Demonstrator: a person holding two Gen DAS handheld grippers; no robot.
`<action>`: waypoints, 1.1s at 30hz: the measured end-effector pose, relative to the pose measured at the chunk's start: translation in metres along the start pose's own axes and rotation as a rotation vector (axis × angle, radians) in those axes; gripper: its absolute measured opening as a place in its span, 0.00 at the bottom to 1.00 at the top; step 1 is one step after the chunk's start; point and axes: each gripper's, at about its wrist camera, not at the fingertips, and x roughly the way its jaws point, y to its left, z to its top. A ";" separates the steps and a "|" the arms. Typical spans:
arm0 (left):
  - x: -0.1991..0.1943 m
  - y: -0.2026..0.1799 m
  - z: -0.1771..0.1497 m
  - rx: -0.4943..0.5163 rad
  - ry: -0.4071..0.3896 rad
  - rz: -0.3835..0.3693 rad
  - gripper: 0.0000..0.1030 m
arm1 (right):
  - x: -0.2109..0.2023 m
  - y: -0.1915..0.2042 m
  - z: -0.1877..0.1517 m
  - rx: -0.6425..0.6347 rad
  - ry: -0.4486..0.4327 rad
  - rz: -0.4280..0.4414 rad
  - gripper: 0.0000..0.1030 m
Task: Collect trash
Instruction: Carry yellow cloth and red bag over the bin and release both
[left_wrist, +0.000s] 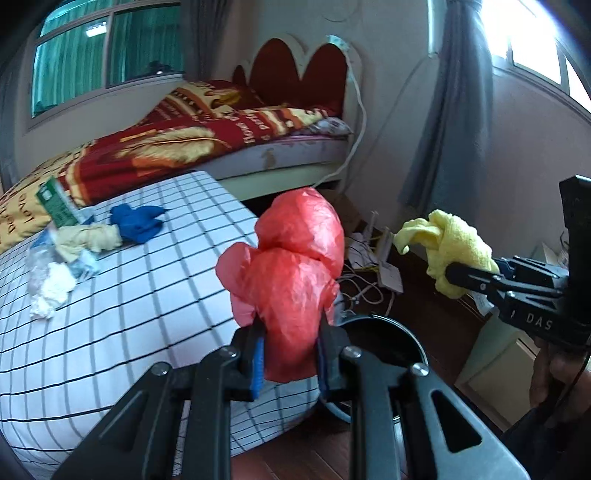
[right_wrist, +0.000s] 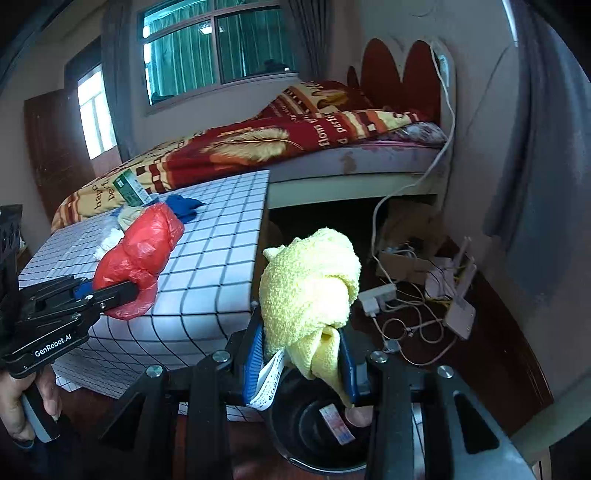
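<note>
The right claw, clamped on the yellow cloth, hangs directly above the black bin, while the left claw, pinching the red plastic bag, is beside its rim.

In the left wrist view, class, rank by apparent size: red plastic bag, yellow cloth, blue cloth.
1. red plastic bag, though nearest the camera
2. yellow cloth
3. blue cloth, lying farther off, so true size is unsure
</note>
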 end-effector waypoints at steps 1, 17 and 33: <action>0.002 -0.006 0.000 0.006 0.004 -0.009 0.23 | -0.001 -0.003 -0.002 0.003 0.002 -0.003 0.37; 0.057 -0.071 -0.032 0.092 0.158 -0.141 0.23 | 0.008 -0.063 -0.063 0.015 0.127 -0.042 0.37; 0.147 -0.076 -0.077 0.070 0.377 -0.215 0.56 | 0.109 -0.072 -0.124 -0.090 0.380 -0.008 0.69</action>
